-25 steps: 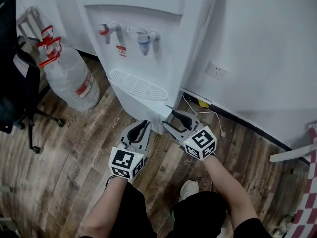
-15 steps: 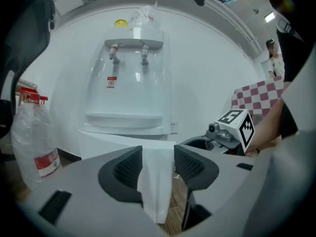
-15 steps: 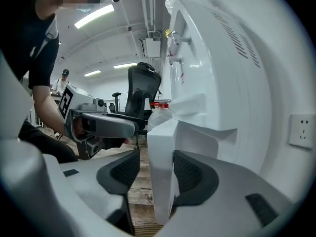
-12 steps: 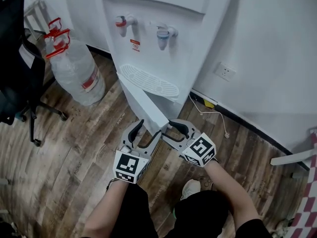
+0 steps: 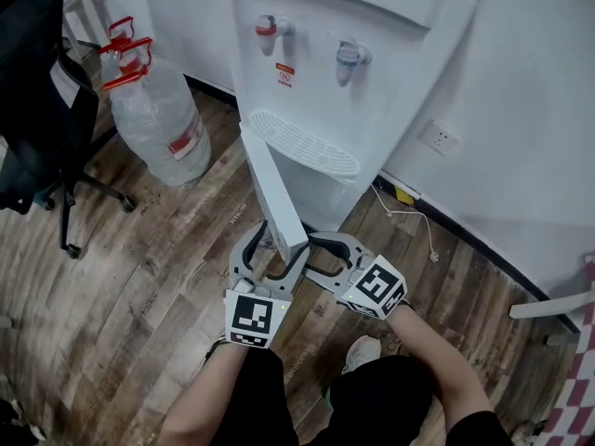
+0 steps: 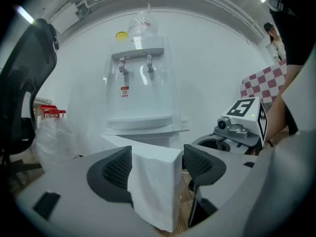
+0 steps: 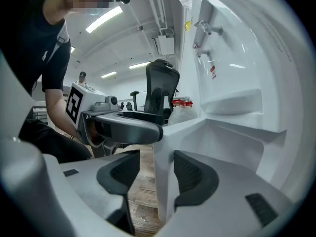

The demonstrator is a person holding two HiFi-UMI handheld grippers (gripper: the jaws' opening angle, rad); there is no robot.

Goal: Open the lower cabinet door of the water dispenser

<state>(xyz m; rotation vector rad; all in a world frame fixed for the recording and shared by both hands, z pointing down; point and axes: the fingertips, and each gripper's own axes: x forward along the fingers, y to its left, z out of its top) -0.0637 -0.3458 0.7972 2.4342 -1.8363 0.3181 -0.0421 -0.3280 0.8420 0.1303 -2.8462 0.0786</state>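
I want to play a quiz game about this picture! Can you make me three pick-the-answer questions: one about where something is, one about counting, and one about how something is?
1. Where is the big water bottle?
A) on the floor, left of the water dispenser in the head view
B) on top of the dispenser
C) on a shelf

2. How many taps does the dispenser have?
A) one
B) two
C) four

3. The lower cabinet door is:
A) shut flat
B) swung open
C) lying flat on the floor

Answers:
1 A, the bottle sits on the wood floor beside the dispenser.
2 B, there is one red tap and one blue tap.
3 B, the door's free edge sticks out from the dispenser toward the person.
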